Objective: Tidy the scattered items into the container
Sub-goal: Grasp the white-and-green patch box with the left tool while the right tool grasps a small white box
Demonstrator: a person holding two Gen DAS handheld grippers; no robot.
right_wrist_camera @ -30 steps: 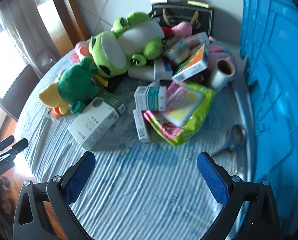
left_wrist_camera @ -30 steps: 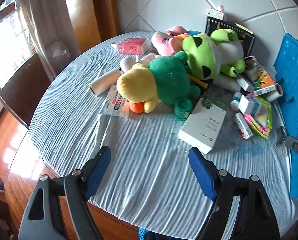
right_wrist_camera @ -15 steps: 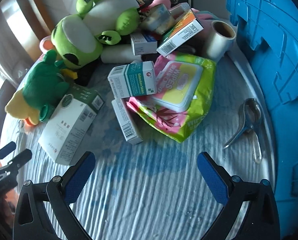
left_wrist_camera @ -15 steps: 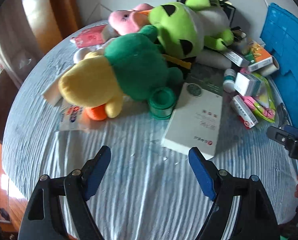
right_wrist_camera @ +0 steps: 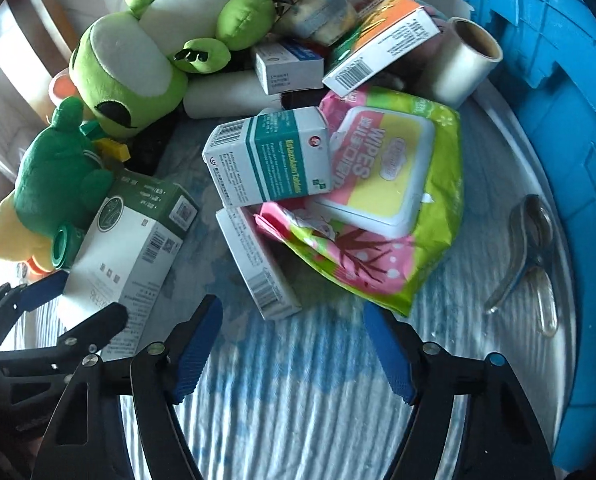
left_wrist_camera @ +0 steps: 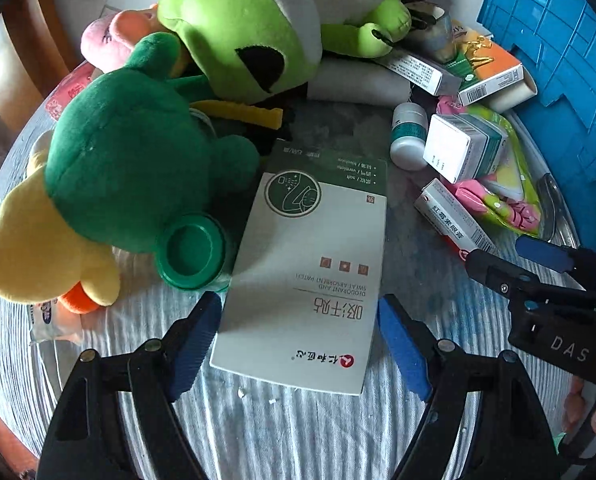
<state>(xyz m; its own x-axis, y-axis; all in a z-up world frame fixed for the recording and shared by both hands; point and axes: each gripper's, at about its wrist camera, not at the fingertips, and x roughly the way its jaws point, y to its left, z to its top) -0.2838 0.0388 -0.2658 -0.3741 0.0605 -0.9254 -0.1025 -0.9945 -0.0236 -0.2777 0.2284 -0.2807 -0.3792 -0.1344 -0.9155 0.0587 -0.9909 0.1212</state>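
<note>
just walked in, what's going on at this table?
A person is tidying a cluttered table with a hand-held gripper in each hand. The left hand-held gripper straddles the near end of the white-and-green box, jaws open, pads not yet pressing. The right hand-held gripper hangs over bare cloth just short of the narrow white box; its jaws have just been closing, with nothing between them. The blue container stands at the right. Nothing is lifted yet.

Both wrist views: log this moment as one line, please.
left tongs: open, straddling white-and-green box | right tongs: open, closing, nothing between, near narrow white box | blue container: at right
</note>
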